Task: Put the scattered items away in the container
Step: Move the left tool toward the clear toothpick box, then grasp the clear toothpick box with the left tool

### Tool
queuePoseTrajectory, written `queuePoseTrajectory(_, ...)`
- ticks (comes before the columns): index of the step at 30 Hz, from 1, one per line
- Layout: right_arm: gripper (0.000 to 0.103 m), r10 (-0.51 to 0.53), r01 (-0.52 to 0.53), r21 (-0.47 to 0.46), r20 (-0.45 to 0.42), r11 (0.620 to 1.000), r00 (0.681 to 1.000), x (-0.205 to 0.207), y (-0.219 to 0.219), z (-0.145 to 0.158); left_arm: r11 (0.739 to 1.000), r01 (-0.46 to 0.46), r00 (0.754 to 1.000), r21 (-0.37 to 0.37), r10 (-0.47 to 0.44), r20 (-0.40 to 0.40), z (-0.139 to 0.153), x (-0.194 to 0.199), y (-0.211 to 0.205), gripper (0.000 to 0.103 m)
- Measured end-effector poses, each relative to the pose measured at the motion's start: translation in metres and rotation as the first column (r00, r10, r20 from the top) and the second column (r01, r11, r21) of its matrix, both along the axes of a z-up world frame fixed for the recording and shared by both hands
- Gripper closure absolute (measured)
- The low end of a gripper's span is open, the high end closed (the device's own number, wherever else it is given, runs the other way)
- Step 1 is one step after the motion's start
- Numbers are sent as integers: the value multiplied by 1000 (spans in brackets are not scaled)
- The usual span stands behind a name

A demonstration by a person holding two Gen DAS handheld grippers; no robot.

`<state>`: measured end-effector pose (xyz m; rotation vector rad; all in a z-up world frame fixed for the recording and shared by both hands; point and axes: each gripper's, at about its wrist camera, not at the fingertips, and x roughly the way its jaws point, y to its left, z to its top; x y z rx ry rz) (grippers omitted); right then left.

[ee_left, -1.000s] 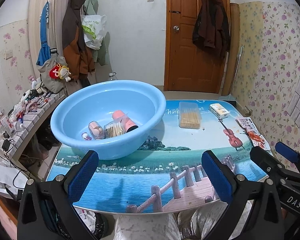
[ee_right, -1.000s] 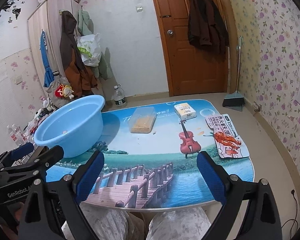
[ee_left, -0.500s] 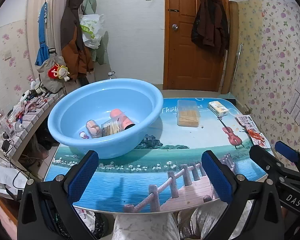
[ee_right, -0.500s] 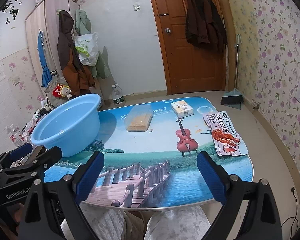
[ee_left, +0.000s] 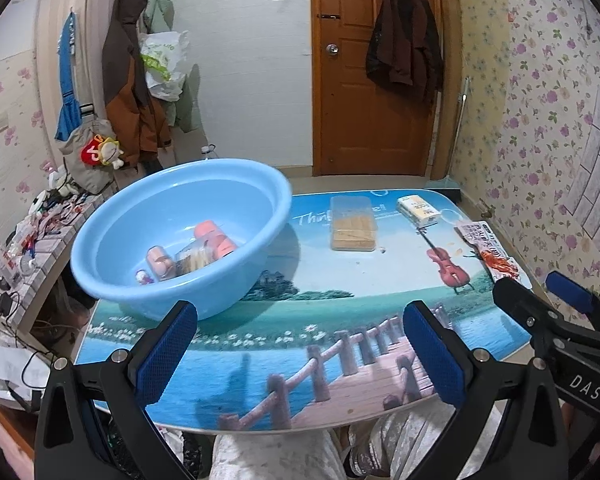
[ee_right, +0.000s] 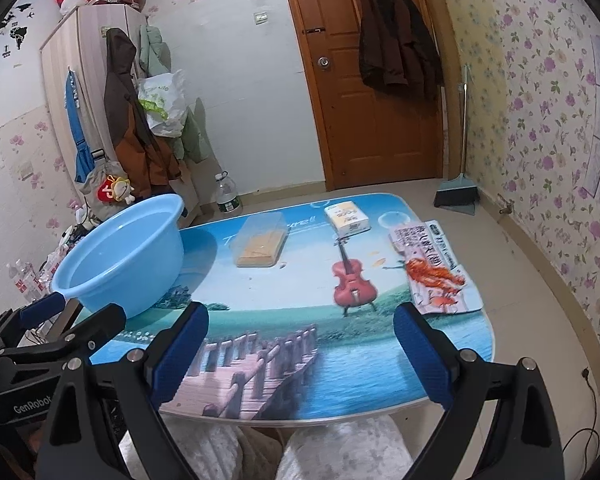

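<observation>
A light blue basin (ee_left: 112, 236) stands on the table's left part and holds a pink bottle (ee_left: 214, 238), a small pink jar (ee_left: 160, 260) and a packet of sticks (ee_left: 194, 258). It also shows in the right wrist view (ee_right: 124, 256). On the table lie a clear box of toothpicks (ee_left: 353, 229), a white and yellow tissue pack (ee_left: 418, 210) and a flat snack packet (ee_right: 430, 266). My left gripper (ee_left: 300, 352) is open and empty above the table's near edge. My right gripper (ee_right: 300, 352) is open and empty, held to the right of the left one.
The table (ee_right: 292, 332) has a printed picture top with a rounded near edge. A cluttered low shelf (ee_left: 40, 236) stands left of the basin. A water bottle (ee_right: 225, 194), a broom (ee_right: 460, 184) and a wooden door (ee_right: 364, 80) lie beyond the table.
Both grippers have drawn back and risen slightly from the table, so the basin and items look smaller and farther. Both stay open. Nothing on the table has moved.
</observation>
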<state>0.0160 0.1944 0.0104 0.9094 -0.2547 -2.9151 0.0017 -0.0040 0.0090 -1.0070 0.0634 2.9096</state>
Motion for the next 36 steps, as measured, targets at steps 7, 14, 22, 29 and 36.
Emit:
queuePoseTrajectory(7, 8, -33, 34, 31, -32, 999, 999, -9, 26, 16, 999, 53, 999, 11, -53, 6, 2, -17, 24, 0)
queuePoseTrajectory(14, 8, -110, 113, 53, -54, 992, 992, -28, 67, 36, 997, 80, 997, -5, -81, -13, 8, -44, 49, 0)
queuePoseTrajectory(22, 8, -135, 138, 48, -71, 989, 988, -58, 86, 53, 994, 106, 994, -18, -106, 5, 2, -78, 77, 0)
queuePoseTrajectory(29, 8, -115, 119, 69, -56, 991, 992, -87, 84, 51, 995, 97, 994, -9, -96, 56, -14, -116, 88, 0)
queuePoseTrajectory(36, 8, -137, 139, 75, -28, 987, 990, -113, 92, 40, 999, 50, 995, 19, -52, 88, -29, -151, 93, 0)
